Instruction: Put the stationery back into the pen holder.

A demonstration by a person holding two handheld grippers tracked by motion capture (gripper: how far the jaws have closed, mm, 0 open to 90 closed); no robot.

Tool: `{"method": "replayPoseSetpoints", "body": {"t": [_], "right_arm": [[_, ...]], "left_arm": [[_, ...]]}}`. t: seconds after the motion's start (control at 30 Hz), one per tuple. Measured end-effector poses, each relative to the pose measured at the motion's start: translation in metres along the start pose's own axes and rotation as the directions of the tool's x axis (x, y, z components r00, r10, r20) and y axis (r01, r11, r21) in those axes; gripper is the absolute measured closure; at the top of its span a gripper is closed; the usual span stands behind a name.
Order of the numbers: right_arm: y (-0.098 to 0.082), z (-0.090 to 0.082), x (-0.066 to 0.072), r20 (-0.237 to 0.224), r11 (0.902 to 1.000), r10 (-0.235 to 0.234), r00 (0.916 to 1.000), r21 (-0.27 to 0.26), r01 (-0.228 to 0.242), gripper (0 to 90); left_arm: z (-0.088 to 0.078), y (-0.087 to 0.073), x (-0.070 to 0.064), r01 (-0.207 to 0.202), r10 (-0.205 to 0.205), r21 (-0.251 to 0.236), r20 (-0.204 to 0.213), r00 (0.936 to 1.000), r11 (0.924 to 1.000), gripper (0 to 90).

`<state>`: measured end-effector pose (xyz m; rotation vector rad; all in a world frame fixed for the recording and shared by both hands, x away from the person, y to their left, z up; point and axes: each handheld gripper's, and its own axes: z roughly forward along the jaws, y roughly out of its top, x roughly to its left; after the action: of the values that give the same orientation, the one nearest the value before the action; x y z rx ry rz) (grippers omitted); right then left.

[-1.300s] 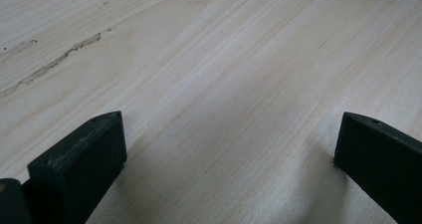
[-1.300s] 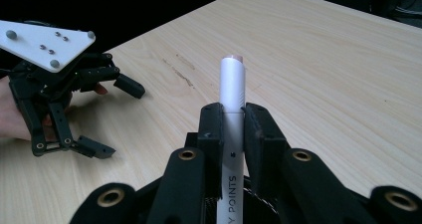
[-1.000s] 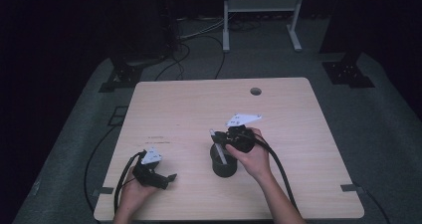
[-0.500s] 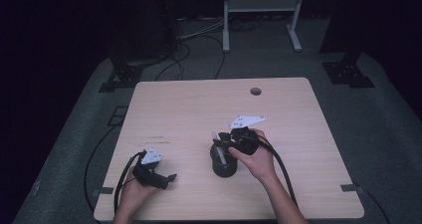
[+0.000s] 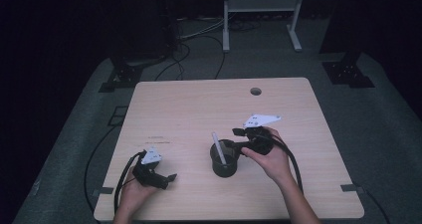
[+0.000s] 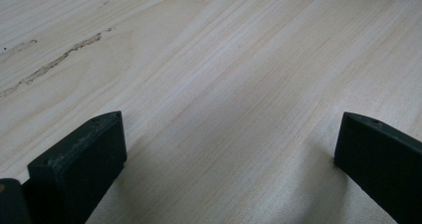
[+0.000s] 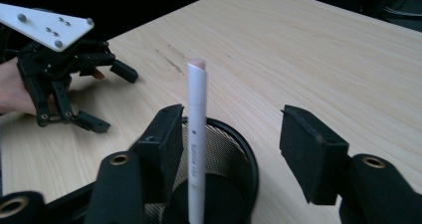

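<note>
One wooden table (image 5: 189, 109), with one round hole (image 5: 256, 91) near its 12 o'clock edge. On it, one black mesh cup (image 5: 223, 159), a little toward 5 o'clock from the table's middle. In the cup, one white pen (image 5: 218, 147), leaning toward 11 o'clock, tip above the rim. Seen again from the right gripper view: cup (image 7: 234, 154) low in the middle, pen (image 7: 196, 139) rising nearly upright out of it.

Two grippers, one per hand. Right gripper (image 5: 238, 145) at 3 o'clock of the cup, just beside its rim, held level and aimed toward 9 o'clock. Jaws apart, just been opening; in the right gripper view (image 7: 231, 154) the pen between them, close against the left pad or touching it, well clear of the right pad, so not clamped. One grey plate on top of it.

Left gripper (image 5: 168, 179) near the table's 7 o'clock corner, well apart from the cup, at about 8 o'clock of it. Jaws wide apart in the left gripper view (image 6: 229, 154), only bare wood between them.
</note>
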<state>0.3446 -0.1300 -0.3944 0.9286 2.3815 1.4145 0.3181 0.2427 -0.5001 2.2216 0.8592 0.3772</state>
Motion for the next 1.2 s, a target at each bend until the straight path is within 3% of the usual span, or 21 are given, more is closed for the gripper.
{"method": "replayPoseSetpoints", "body": {"t": [0.33,0.6,0.9,1.2], "right_arm": [[-0.021,-0.026,-0.021,0.074,0.9999,0.015,0.9971,-0.006,-0.014,38.1],[-0.046,-0.043,-0.039,0.138,0.9989,0.047,0.9894,-0.011,-0.046,35.4],[-0.087,-0.05,-0.054,0.185,0.9969,0.053,0.9814,0.048,-0.063,31.9],[-0.131,-0.061,-0.068,0.246,0.9883,0.097,0.9645,0.091,-0.122,32.1]], "left_arm": [[0.0,0.0,0.0,-0.001,0.001,-0.004,-0.001,1.0,1.0,0.0],[0.0,0.0,0.0,-0.004,0.004,-0.001,-0.001,1.0,1.0,0.0],[0.0,0.0,0.0,-0.004,0.004,-0.002,-0.001,1.0,1.0,0.0],[0.0,0.0,0.0,-0.004,0.004,-0.001,-0.001,1.0,1.0,0.0]]}}
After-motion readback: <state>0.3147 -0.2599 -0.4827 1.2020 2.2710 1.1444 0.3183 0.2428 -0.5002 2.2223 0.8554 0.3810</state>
